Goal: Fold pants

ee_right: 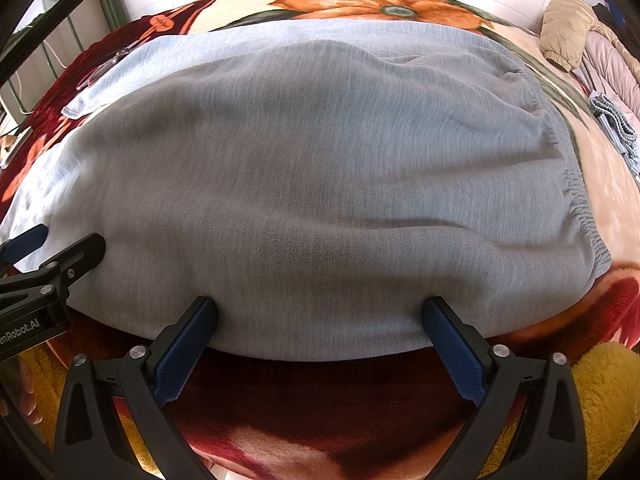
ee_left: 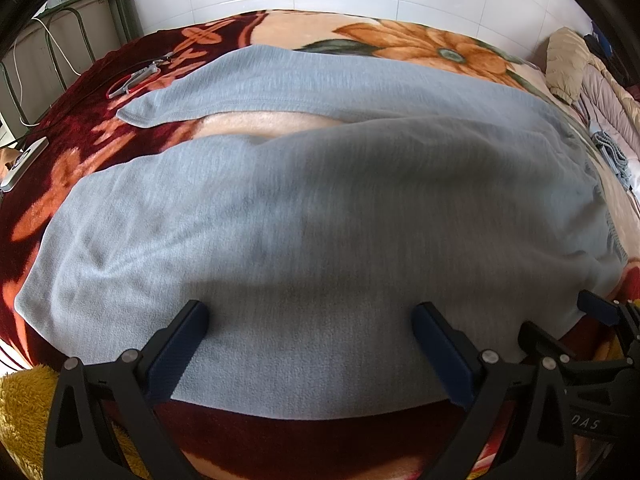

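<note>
Light grey fleece pants point(ee_left: 304, 208) lie spread on a flowered blanket, legs running left, elastic waistband point(ee_right: 576, 208) at the right. The two legs lie apart with a gap of blanket between them at the far left. My left gripper point(ee_left: 310, 320) is open, its fingers resting over the near edge of the near leg. My right gripper point(ee_right: 320, 312) is open over the near edge closer to the waistband. The right gripper also shows in the left wrist view point(ee_left: 560, 316), and the left gripper in the right wrist view point(ee_right: 60, 240).
The red, orange and cream flowered blanket point(ee_left: 420, 46) covers the bed. Puffy jackets point(ee_right: 576, 36) are piled at the right. A small striped cloth point(ee_right: 616, 128) lies near them. A red-handled tool point(ee_left: 136, 78) lies far left. A yellow fuzzy blanket point(ee_right: 600, 392) is at the near edge. Tiled wall behind.
</note>
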The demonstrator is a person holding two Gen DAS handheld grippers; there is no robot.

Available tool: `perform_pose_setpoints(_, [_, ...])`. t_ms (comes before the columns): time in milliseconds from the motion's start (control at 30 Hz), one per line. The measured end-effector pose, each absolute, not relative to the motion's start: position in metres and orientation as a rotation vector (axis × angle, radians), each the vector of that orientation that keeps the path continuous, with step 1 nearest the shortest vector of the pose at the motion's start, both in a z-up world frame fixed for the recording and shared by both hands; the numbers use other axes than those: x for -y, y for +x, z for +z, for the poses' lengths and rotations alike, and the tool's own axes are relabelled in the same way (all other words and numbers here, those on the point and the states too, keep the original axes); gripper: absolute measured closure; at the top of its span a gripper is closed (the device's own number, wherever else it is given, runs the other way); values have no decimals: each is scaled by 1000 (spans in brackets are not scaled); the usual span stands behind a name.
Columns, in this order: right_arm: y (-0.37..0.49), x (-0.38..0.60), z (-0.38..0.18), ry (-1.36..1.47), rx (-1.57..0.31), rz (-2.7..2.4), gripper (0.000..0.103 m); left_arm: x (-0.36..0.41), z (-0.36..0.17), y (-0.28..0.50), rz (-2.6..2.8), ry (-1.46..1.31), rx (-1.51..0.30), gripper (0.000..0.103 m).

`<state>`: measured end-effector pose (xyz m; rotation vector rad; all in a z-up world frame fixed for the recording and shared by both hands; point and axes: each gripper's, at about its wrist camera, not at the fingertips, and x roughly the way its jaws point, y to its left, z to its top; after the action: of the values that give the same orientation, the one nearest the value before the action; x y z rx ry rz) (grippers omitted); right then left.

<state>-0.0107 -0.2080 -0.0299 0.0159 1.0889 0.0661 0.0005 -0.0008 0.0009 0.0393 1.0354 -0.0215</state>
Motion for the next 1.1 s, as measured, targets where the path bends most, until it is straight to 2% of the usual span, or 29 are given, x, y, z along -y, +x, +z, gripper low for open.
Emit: perform_pose_setpoints(1100, [-10,206,-31,16,-1088,66,0,1,1,0,-21,40,-1034,0])
